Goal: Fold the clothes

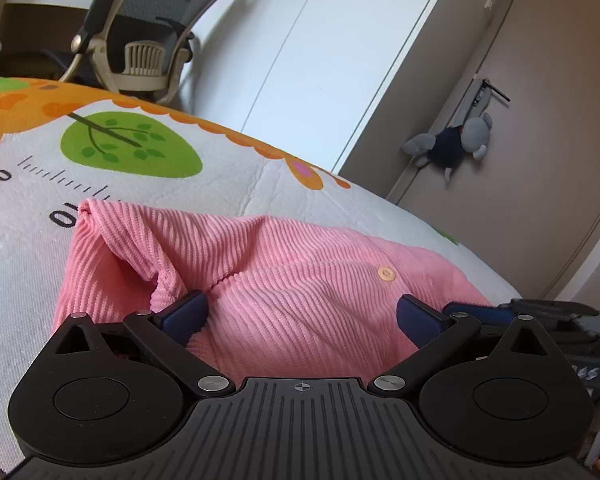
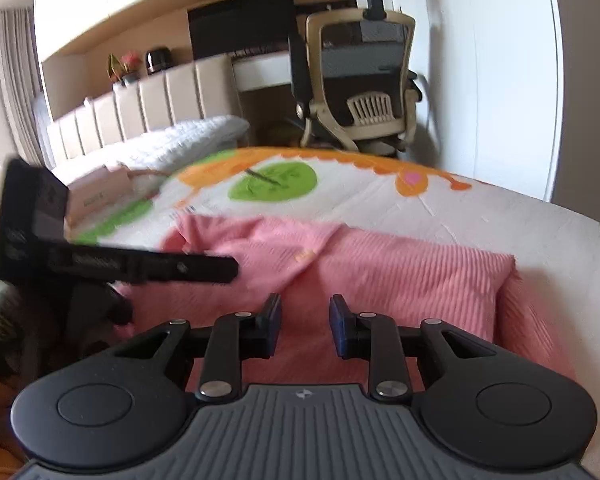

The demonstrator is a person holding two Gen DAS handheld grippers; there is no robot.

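The pink garment [image 1: 284, 280], lying crosswise on the bed [image 1: 228, 184], is being straddled by both empty grippers, left [image 1: 300, 316] wide open, right [image 2: 305, 326] narrower.

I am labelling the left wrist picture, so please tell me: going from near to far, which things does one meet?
Left gripper, open → pink ribbed garment with its orange button → white printed blanket with a green leaf → beige mesh office chair.

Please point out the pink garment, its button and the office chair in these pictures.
pink garment [image 1: 268, 280]: left wrist view, ribbed front panel.
button [image 1: 386, 273]: left wrist view, its face.
office chair [image 2: 360, 64]: right wrist view, mesh backrest.
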